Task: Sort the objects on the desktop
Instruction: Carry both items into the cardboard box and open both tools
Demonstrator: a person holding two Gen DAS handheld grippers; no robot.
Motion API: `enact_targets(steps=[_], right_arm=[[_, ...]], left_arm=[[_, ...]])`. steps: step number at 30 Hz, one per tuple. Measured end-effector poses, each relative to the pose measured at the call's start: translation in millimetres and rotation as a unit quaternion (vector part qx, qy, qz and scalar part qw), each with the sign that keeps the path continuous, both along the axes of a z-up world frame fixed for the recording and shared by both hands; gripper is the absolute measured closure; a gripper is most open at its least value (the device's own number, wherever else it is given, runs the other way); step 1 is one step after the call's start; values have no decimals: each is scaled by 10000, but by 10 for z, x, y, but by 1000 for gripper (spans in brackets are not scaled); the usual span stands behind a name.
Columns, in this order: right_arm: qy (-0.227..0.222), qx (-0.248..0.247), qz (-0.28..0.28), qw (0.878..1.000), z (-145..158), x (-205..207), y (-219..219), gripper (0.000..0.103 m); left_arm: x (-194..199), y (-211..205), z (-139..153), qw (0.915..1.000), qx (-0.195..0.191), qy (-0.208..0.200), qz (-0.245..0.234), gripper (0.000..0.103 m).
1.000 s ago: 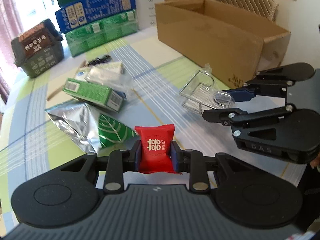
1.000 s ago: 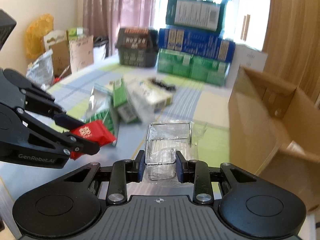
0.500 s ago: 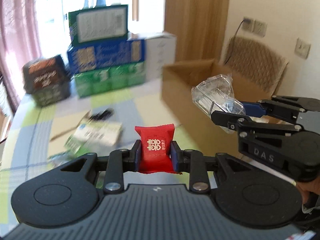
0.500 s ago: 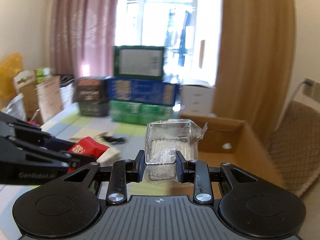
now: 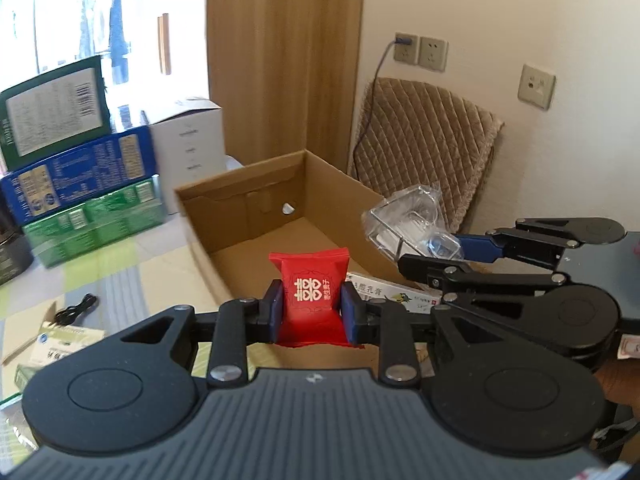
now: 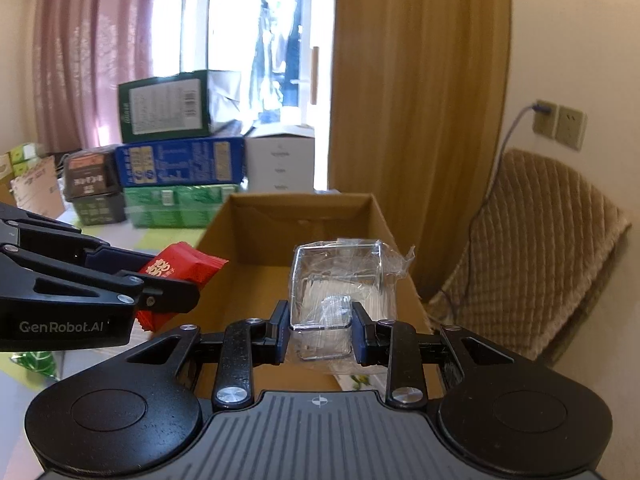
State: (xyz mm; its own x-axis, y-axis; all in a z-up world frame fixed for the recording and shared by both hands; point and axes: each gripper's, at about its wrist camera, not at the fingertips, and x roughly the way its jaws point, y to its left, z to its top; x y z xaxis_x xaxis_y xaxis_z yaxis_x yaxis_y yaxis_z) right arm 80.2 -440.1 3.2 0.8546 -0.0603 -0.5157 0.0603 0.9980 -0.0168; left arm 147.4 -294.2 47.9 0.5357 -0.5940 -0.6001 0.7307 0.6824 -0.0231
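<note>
Now the left claw (image 5: 308,310) squeezes a red packet (image 5: 309,296), the right claw (image 6: 320,332) squeezes a wrapped wire rack (image 6: 336,288), both above the open cardboard box (image 6: 256,220).

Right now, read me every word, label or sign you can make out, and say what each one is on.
"GenRobot.AI": side of the left gripper.
"囍" (double happiness): red packet held in that gripper; the small characters beside it are unreadable.
Stacked boxes, medicine box: print too small or blurred.
</note>
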Motion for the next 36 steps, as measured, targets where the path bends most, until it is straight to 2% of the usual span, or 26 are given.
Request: enact_targets(steps=[9,10,12,18,24,26,27,28,32,36], right_arm=[[101,159,-99,9998,-126,43,-120,75],[105,170,-92,9998,-127,47,-117,75],[107,191,-79,9997,-132,53,-113,75],[140,274,-33,9995,-122,83,-97,75],[202,505,167,9984,-121,196,-22,75],[162,605,231,9978,-114,220,5,67],[117,611,215,9978,-105,212,20,59],[77,609,219,9979,-97,199,39,57],[38,584,155,9982,-79,158,87,55],[0,606,87,9981,-25,118,113,49]], left_arm=[[63,-216,-256,9997,129,188,-83,77],[57,-200,-268,9998,122,158,-75,73],[58,-193,-284,9998,155,66,-43,54],[78,-22,-204,9996,72,-143,213,54],[162,251,-67,9976,-181,-224,630,51],[173,314,-51,9974,-194,-241,657,51],[177,344,-50,9973,-185,-243,663,50],[177,372,-53,9973,-176,-244,676,50],[186,491,-84,9968,-123,-223,754,46],[196,628,-91,9960,-95,-207,868,42]])
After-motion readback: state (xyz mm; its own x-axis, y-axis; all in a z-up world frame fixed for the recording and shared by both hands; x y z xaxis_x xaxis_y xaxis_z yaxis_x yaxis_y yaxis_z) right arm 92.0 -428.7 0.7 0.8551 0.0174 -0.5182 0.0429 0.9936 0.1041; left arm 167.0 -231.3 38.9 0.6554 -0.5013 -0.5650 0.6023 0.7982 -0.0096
